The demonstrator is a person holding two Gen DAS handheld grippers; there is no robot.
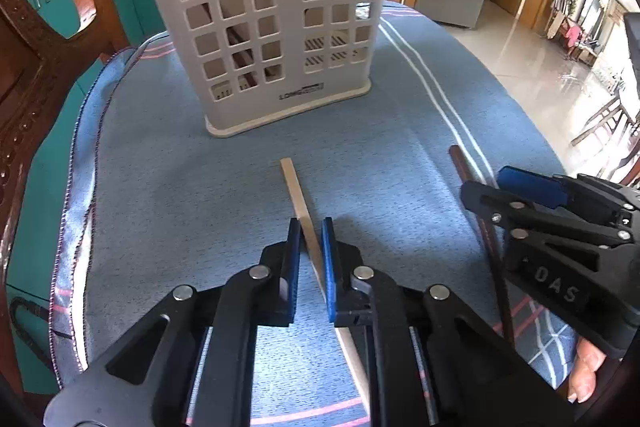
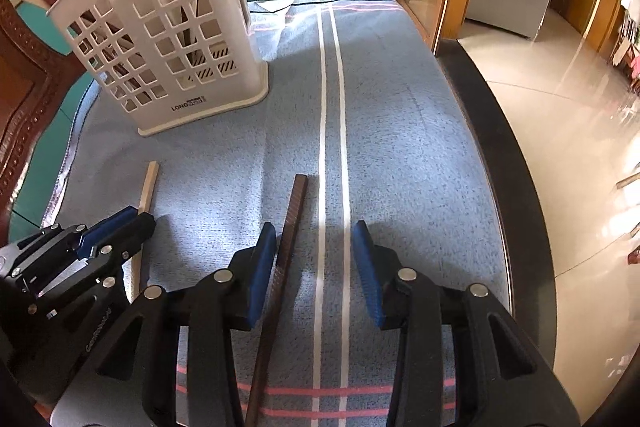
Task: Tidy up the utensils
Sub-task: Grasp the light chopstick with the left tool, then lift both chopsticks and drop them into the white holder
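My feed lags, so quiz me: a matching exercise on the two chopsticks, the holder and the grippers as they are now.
Things:
1. light chopstick
2. dark chopstick
3. holder
4. right gripper

States:
A. upright on the cloth
B. jaws wide open
C. between the left gripper fingers
D. beside the white stripes

Pairs: 1-C, 2-D, 3-A, 4-B
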